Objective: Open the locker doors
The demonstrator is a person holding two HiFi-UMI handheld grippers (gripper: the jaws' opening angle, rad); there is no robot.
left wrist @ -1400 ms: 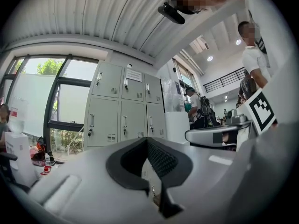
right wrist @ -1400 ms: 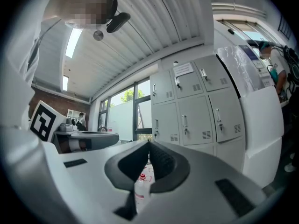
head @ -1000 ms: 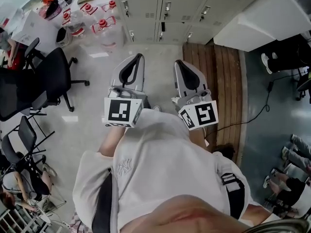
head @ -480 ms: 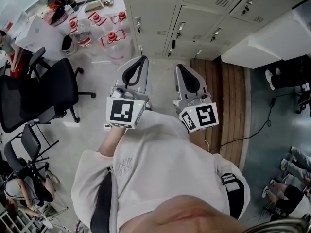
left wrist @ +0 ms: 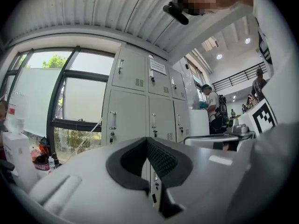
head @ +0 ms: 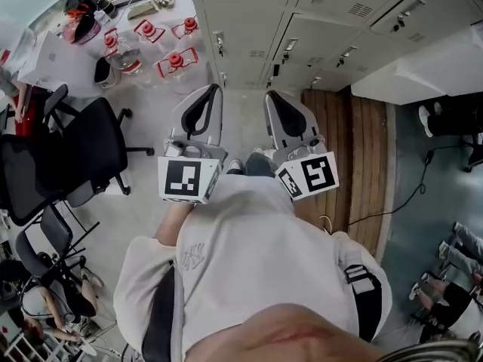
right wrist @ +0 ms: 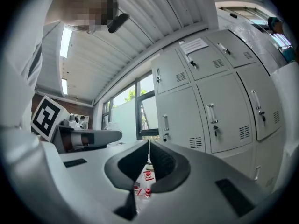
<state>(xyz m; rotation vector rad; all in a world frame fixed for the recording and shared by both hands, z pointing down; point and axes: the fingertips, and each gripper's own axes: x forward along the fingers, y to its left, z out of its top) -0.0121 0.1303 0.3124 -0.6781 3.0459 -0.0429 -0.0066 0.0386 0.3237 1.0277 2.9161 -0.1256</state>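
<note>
A bank of grey locker doors (head: 302, 29) with small upright handles stands ahead, all doors closed. The same lockers (left wrist: 135, 111) fill the middle of the left gripper view and show again as lockers (right wrist: 219, 111) at the right of the right gripper view. My left gripper (head: 216, 88) and right gripper (head: 269, 95) are held side by side, pointing level at the lockers, still some way short of them. The left gripper (left wrist: 147, 138) has its jaws together with nothing between them. The right gripper (right wrist: 149, 142) is likewise shut and empty.
Black office chairs (head: 75, 149) stand to the left, with large water bottles with red caps (head: 170, 57) by the window beyond them. A wooden platform (head: 351, 149) and a white counter (head: 430, 59) lie to the right. A cable (head: 400, 179) crosses the floor; people (head: 460, 240) sit far right.
Both grippers have travelled forward together toward the lockers, which now sit larger and lower in the head view. The jaws of both have stayed together.
</note>
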